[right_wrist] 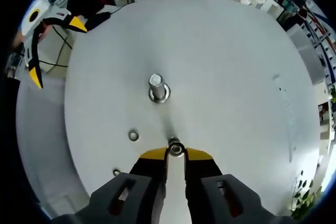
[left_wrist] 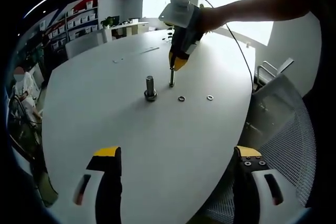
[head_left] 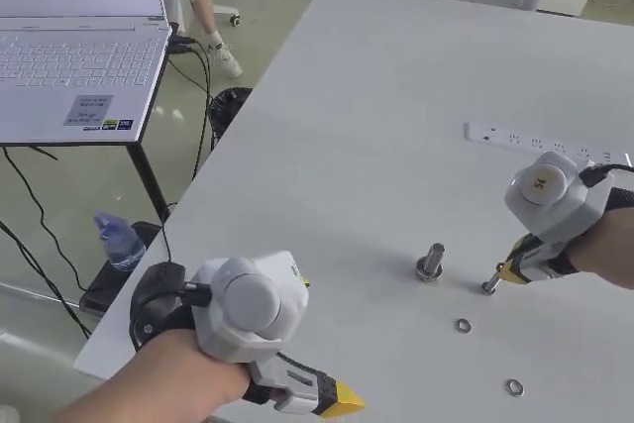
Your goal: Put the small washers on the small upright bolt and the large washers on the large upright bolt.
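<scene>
Right gripper (right_wrist: 176,153) is down at the small bolt (head_left: 490,284), which stands upright on the white worktop (head_left: 376,96). Its fingers are drawn close, with just a narrow slit between them. A small round metal ring (right_wrist: 176,147) sits right at the yellow tips, at the top of the small bolt. I cannot tell if it is a washer or the bolt's own top. I also cannot tell if the fingers pinch it or only flank it.

Large bolt (head_left: 431,263) stands upright just beside the small bolt, on my left of it, apart from the fingers. It has a wider collar at its base.

First washer (head_left: 463,325) lies flat on the worktop near the small bolt, on my side of it. Second washer (head_left: 514,387) lies flat too, closer to me. Both are apart from the grippers.

Left gripper (left_wrist: 177,151) has its fingers spread wide with nothing between them. I hold it over the near edge of the worktop, well apart from the bolts and washers.

A power strip (head_left: 535,139) lies on the worktop beyond the right gripper. A laptop (head_left: 79,56) sits on a separate desk to the left, and a water bottle (head_left: 119,242) is on the floor under it.
</scene>
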The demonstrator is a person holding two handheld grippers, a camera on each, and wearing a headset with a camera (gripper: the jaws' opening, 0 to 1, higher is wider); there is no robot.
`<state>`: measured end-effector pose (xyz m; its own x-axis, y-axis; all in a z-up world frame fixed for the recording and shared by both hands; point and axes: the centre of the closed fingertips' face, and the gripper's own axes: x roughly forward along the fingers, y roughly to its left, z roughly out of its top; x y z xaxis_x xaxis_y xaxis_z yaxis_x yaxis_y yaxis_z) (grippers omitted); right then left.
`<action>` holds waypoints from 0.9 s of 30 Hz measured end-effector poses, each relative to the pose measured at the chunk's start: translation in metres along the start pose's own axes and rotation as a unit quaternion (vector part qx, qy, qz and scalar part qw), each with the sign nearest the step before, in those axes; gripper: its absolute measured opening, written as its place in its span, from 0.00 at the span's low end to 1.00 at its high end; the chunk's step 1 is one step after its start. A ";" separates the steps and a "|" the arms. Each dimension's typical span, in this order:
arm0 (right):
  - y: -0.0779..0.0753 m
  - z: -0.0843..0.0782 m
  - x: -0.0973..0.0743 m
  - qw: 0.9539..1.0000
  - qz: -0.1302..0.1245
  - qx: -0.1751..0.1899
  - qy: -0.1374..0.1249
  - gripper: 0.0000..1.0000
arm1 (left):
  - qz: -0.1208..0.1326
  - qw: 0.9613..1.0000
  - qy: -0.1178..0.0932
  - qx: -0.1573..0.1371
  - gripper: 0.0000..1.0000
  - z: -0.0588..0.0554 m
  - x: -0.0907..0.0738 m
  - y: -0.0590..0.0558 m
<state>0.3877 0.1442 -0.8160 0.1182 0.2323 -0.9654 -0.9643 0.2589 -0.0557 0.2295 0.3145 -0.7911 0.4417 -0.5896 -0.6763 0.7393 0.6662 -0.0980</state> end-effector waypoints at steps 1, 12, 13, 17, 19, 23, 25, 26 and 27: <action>0.000 0.000 0.001 1.000 0.001 0.000 0.000 0.12 | 0.000 1.000 0.000 -0.001 0.88 0.000 0.000 0.000; 0.002 0.000 0.008 1.000 0.007 -0.003 0.006 0.12 | -0.001 1.000 0.001 -0.002 0.86 -0.001 0.001 0.003; 0.002 0.000 0.008 1.000 0.007 -0.003 0.006 0.12 | -0.002 1.000 0.001 -0.005 0.86 -0.001 0.002 0.003; 0.003 -0.001 0.012 1.000 0.009 -0.005 0.009 0.12 | -0.002 1.000 0.004 -0.006 0.86 -0.003 0.003 0.004; 0.004 -0.002 0.014 1.000 0.010 -0.007 0.010 0.12 | -0.002 1.000 0.004 -0.007 0.86 -0.003 0.003 0.005; 0.005 -0.003 0.018 0.999 0.004 -0.027 0.019 0.12 | -0.003 1.000 0.006 -0.009 0.86 -0.005 0.003 0.005; 0.008 -0.003 0.020 0.999 0.008 -0.027 0.020 0.12 | -0.003 1.000 0.007 -0.010 0.86 -0.006 0.003 0.005; 0.008 -0.003 0.022 0.999 0.008 -0.027 0.019 0.12 | -0.002 1.000 0.008 -0.010 0.86 -0.007 0.003 0.005; 0.008 -0.003 0.024 0.999 0.007 -0.030 0.020 0.12 | -0.002 1.000 0.009 -0.011 0.86 -0.007 0.003 0.006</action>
<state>0.3822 0.1489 -0.8401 0.0958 0.1981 -0.9755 -0.9783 0.1997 -0.0556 0.2313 0.3196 -0.7990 0.4297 -0.5846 -0.6882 0.7301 0.6734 -0.1162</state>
